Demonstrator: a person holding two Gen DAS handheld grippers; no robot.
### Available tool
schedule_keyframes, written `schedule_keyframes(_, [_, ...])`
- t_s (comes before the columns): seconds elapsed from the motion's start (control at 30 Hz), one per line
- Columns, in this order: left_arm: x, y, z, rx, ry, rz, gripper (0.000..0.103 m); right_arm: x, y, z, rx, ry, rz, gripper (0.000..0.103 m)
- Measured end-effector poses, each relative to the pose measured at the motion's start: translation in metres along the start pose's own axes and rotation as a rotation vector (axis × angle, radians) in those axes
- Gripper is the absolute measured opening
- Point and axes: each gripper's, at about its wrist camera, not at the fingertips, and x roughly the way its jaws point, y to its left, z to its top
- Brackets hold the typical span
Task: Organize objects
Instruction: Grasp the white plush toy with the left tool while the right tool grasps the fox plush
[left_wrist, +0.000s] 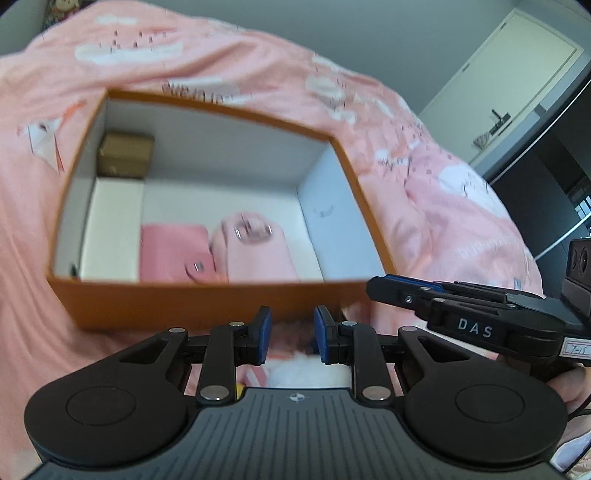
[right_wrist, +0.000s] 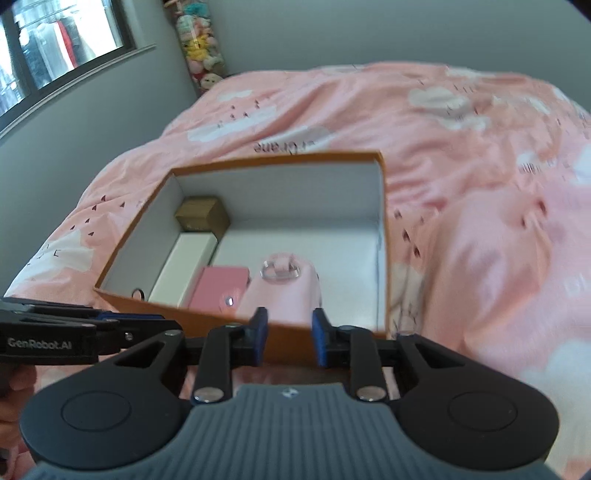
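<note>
Both grippers hover over the near edge of an orange box (left_wrist: 207, 306) that sits on a bed covered by a pink quilt (left_wrist: 443, 206) printed with white clouds. Seen from its own camera, the left gripper (left_wrist: 292, 341) has its blue pads a narrow gap apart with nothing between them, so it grasps nothing. The right gripper (right_wrist: 286, 338) looks much the same in its own view: pads close together, a small gap, nothing held. In the left wrist view the right gripper also shows at 3 o'clock, lying side-on beside the box's near right corner.

The box is open-topped, white inside, and holds several things. In the right wrist view, a small brown carton (right_wrist: 202, 218) stands in the far left corner, at about 10 o'clock of the box's interior. Just in front of it a long white box (right_wrist: 184, 266) runs along the left wall toward the near edge. Beside that, at about 6 o'clock, lies a flat pink case (right_wrist: 218, 288), and touching its right side a paler pink item (right_wrist: 284, 295) with a clear ring on top; blur hides what it is. A small dark ring (right_wrist: 137, 293) rests against the near left wall.

Stuffed toys (right_wrist: 199, 48) hang in the room's corner at 11 o'clock, beside a window (right_wrist: 55, 48).
</note>
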Motion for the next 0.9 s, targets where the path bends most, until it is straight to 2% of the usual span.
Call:
schedule_keyframes(0.03, [0.004, -0.003, -0.004, 0.008, 0.016, -0.006, 0.029, 0.000, -0.004, -0.004, 0.022, 0.014, -0.004, 0.016])
schedule_keyframes(0.07, [0.008, -0.007, -0.008, 0.023, 0.031, -0.013, 0.037, -0.001, -0.009, -0.009, 0.041, 0.026, -0.014, 0.016])
schedule_keyframes(0.13, [0.015, -0.017, -0.015, 0.061, 0.066, -0.027, 0.045, 0.001, -0.016, -0.020, 0.059, 0.052, -0.054, 0.016])
schedule_keyframes(0.23, [0.024, -0.032, -0.024, 0.119, 0.103, -0.038, 0.052, 0.005, -0.025, -0.037, 0.071, 0.091, -0.113, 0.016])
schedule_keyframes(0.37, [0.031, -0.052, -0.035, 0.217, 0.117, 0.003, 0.071, 0.009, -0.039, -0.058, 0.131, 0.143, -0.113, 0.019])
schedule_keyframes(0.47, [0.036, -0.064, -0.041, 0.290, 0.137, 0.039, 0.079, 0.011, -0.048, -0.069, 0.186, 0.168, -0.093, 0.020])
schedule_keyframes(0.67, [0.059, -0.079, -0.052, 0.412, 0.194, 0.173, 0.081, 0.011, -0.058, -0.079, 0.237, 0.172, -0.078, 0.021])
schedule_keyframes(0.8, [0.074, -0.081, -0.053, 0.447, 0.203, 0.250, 0.083, 0.015, -0.064, -0.083, 0.275, 0.192, -0.049, 0.033])
schedule_keyframes(0.9, [0.074, -0.073, -0.049, 0.404, 0.206, 0.236, 0.080, 0.019, -0.068, -0.085, 0.306, 0.205, -0.030, 0.034])
